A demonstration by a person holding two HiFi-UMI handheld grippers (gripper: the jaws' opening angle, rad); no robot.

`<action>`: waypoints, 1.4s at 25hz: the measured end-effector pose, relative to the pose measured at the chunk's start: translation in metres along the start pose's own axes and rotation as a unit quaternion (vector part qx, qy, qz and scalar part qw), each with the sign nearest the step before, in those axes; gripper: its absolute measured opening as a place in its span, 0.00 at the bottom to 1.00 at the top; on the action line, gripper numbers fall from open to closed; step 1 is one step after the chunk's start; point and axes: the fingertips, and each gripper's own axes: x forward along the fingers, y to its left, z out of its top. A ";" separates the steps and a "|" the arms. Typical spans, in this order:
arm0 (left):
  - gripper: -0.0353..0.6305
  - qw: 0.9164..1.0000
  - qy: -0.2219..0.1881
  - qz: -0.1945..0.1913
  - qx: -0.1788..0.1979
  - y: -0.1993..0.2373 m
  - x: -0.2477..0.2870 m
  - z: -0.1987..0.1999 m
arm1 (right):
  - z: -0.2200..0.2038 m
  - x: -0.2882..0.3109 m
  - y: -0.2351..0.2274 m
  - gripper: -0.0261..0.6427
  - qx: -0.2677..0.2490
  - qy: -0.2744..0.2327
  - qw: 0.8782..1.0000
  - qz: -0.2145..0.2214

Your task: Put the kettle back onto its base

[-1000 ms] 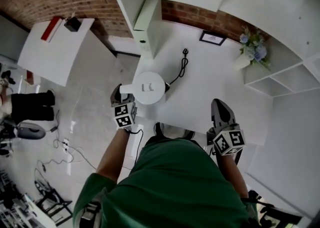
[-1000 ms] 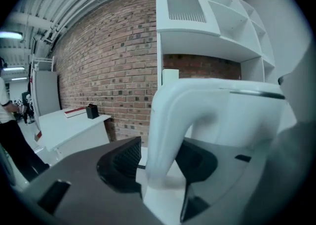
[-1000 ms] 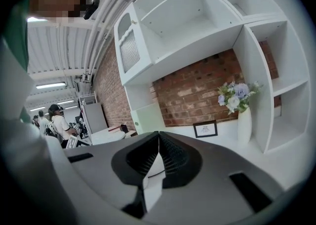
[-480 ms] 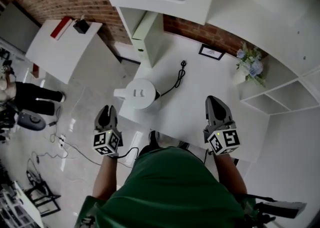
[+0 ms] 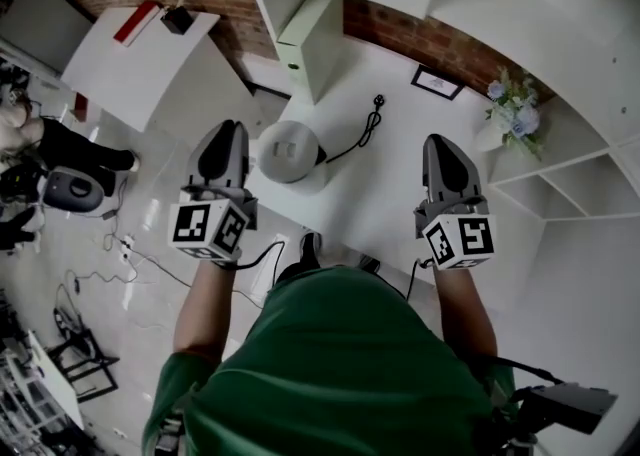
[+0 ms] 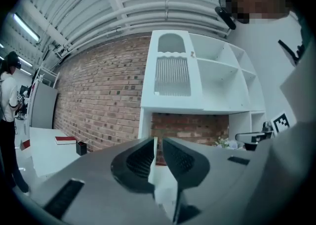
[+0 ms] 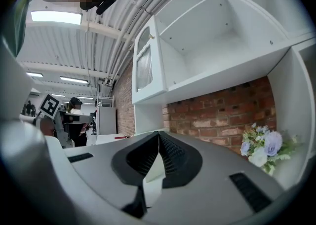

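The white kettle (image 5: pixel 289 151) stands near the left edge of the white table (image 5: pixel 400 184), seen from above in the head view. A black cord (image 5: pixel 362 134) runs from under it to a loose plug (image 5: pixel 378 101); the base itself is hidden beneath the kettle. My left gripper (image 5: pixel 228 130) is raised beside the kettle's left, apart from it, its jaws closing to shut with nothing between them (image 6: pixel 159 141). My right gripper (image 5: pixel 441 144) is held up over the table's right part, shut and empty (image 7: pixel 159 134).
A framed picture (image 5: pixel 437 82) and a vase of flowers (image 5: pixel 514 110) stand at the table's back by the brick wall. White shelves (image 5: pixel 560 169) rise on the right. A side table (image 5: pixel 140 69) with a red book (image 5: pixel 137 22) stands left. Cables (image 5: pixel 125 254) lie on the floor.
My left gripper came away from the kettle's handle, drew back, rose and shut. The right gripper rose as well. The kettle stayed on the table.
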 end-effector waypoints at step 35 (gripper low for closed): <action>0.15 0.998 0.017 -0.062 0.018 -0.047 0.077 0.015 | 0.062 0.012 -0.014 0.07 -0.080 -0.043 0.995 -0.050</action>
